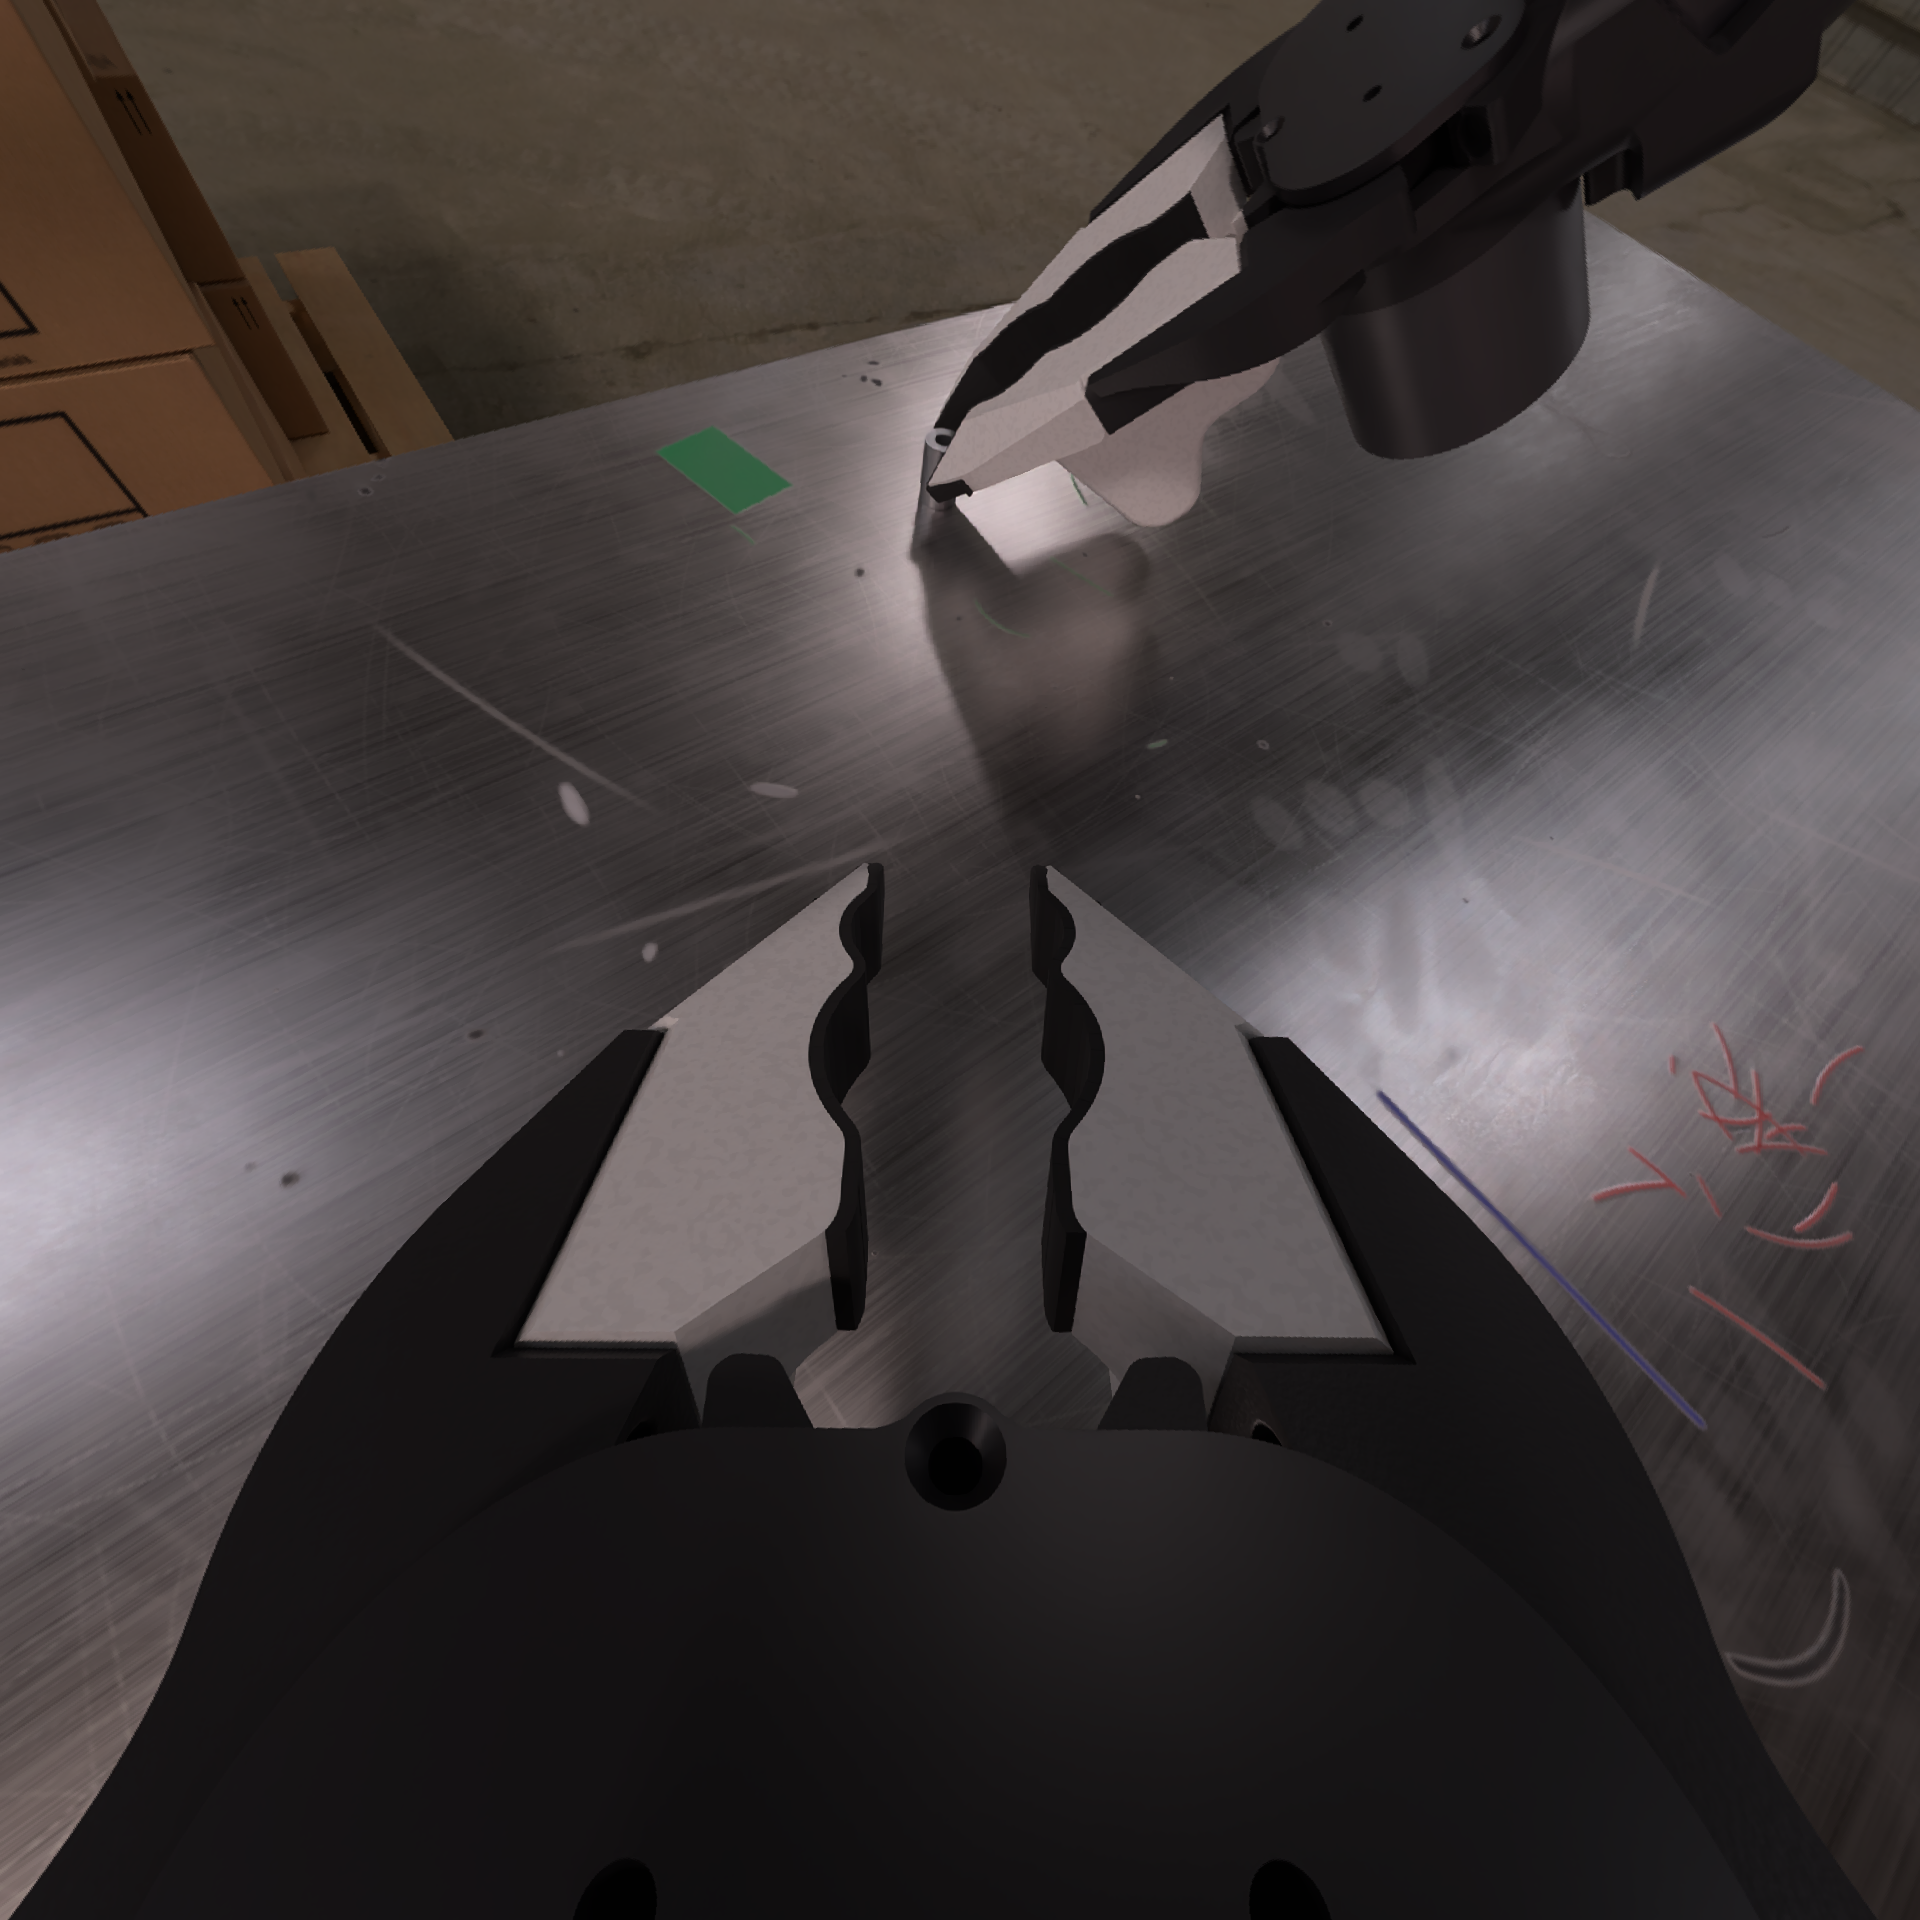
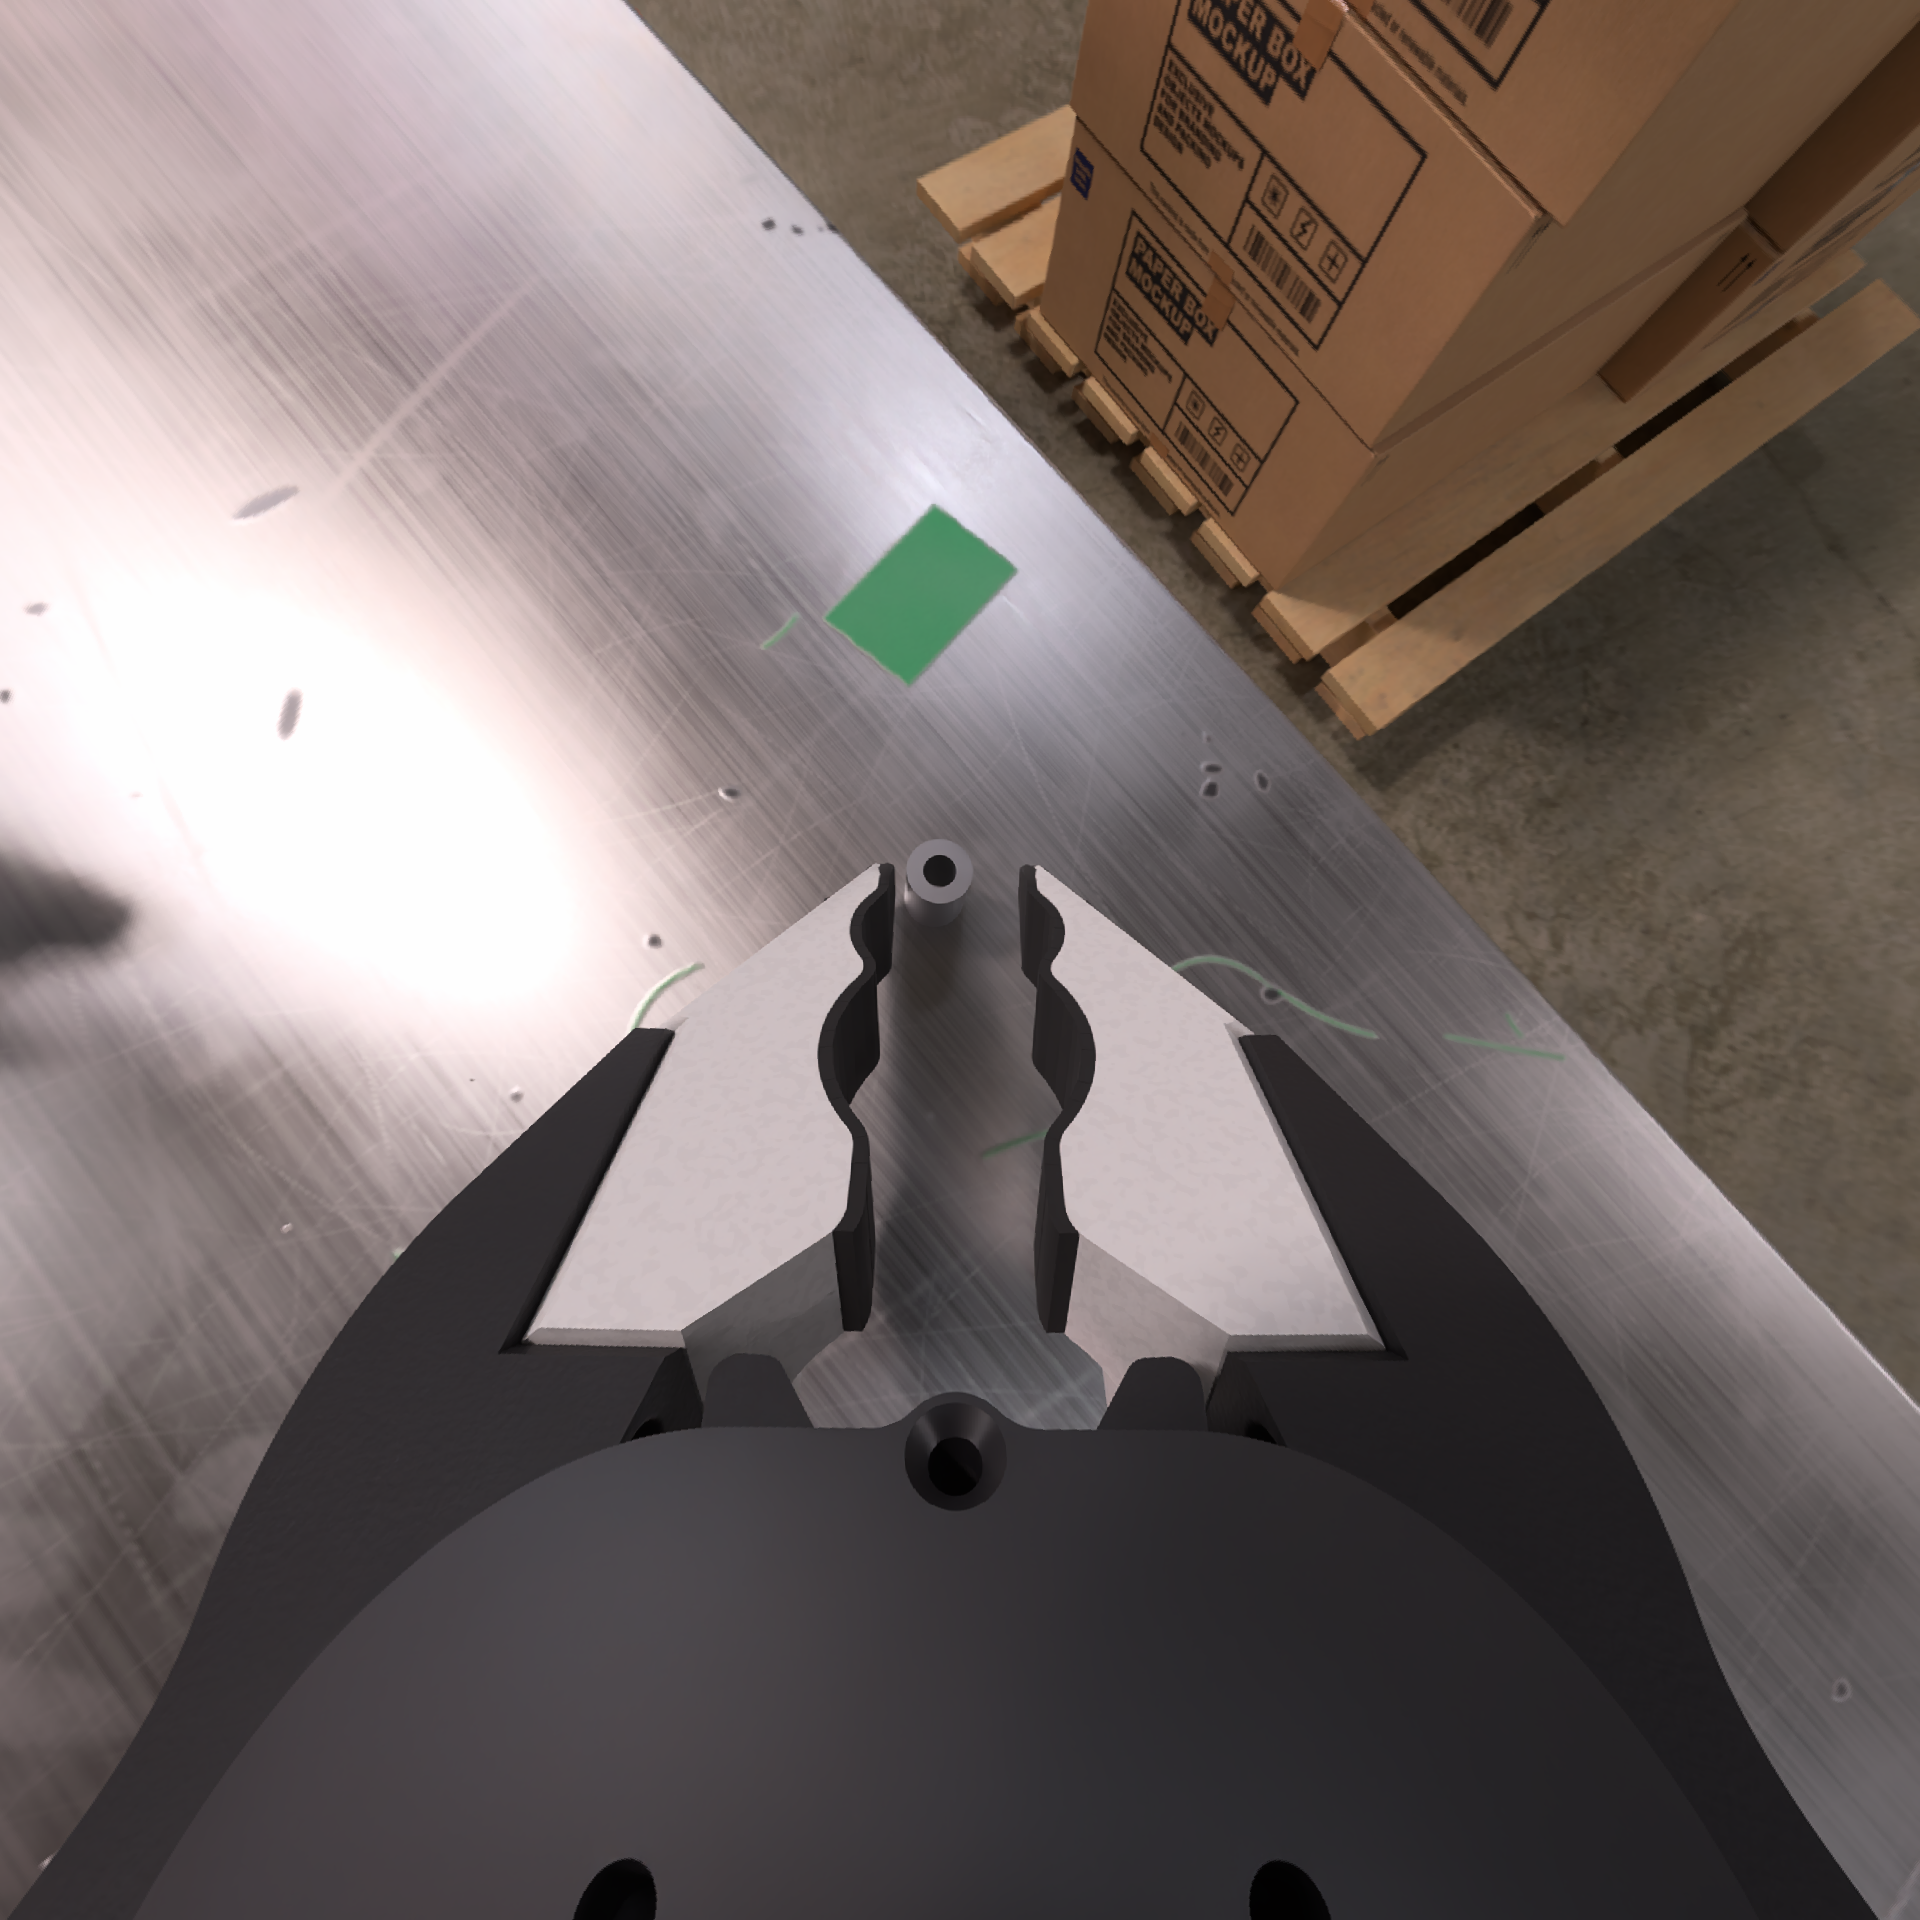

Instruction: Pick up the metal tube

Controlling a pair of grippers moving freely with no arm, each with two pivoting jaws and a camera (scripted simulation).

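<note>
The metal tube (image 2: 938, 888) is a short grey cylinder with a round bore, standing upright on the brushed steel table (image 2: 416, 364). In the right wrist view it stands between the tips of my right gripper (image 2: 956, 883), which is open with a gap on each side of the tube. In the left wrist view the right gripper (image 1: 951, 488) shows at the far side with its tips low around the tube (image 1: 932, 462), which is mostly hidden. My left gripper (image 1: 956, 883) is open and empty above the table's middle.
A flat green rectangle (image 2: 921, 592) lies on the table beyond the tube, and it also shows in the left wrist view (image 1: 724, 470). Cardboard boxes (image 2: 1351, 260) on a wooden pallet (image 2: 1507, 582) stand on the floor past the table's edge. Red scratch marks (image 1: 1745, 1174) lie at the right.
</note>
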